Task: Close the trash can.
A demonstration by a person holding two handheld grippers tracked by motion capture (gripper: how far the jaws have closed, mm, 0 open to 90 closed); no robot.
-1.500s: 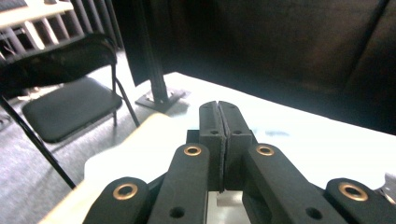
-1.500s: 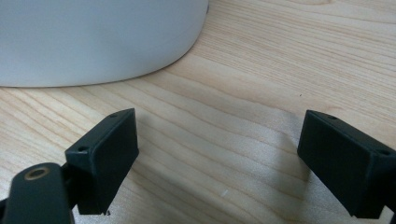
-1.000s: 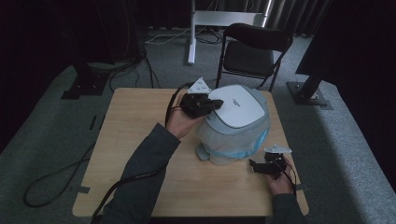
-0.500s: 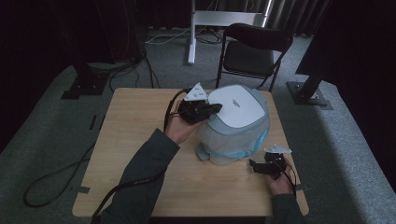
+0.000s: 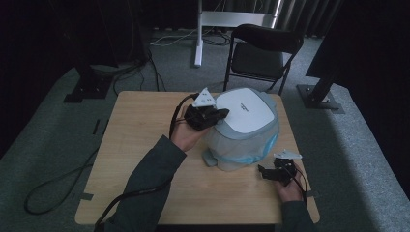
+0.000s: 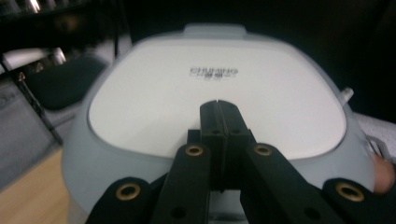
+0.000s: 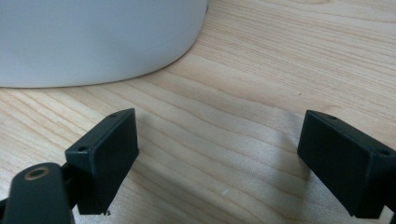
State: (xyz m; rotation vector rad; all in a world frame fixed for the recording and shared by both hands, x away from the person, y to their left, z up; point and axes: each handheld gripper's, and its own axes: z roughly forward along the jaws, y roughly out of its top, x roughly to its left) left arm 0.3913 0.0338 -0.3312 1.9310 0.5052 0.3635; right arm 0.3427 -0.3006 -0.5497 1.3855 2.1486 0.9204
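A pale grey rice cooker [image 5: 244, 130] with a white lid [image 6: 215, 98] stands right of centre on the wooden table [image 5: 145, 145]. My left gripper [image 5: 223, 113] is at the cooker's left upper edge, its jaws shut together with nothing between them, their tips over the lid's near rim [image 6: 218, 105]. My right gripper [image 5: 262, 171] rests low on the table just right of and in front of the cooker's base [image 7: 93, 42]. Its jaws stand wide open [image 7: 219, 140] over bare wood.
A black folding chair [image 5: 263, 50] stands behind the table's far edge. A white stand base [image 5: 232, 19] and dark stand feet [image 5: 319, 96] sit on the grey floor. A cable [image 5: 58, 179] trails off the table's left side.
My left gripper has shifted slightly down and right along the cooker's lid edge. The right gripper has kept still.
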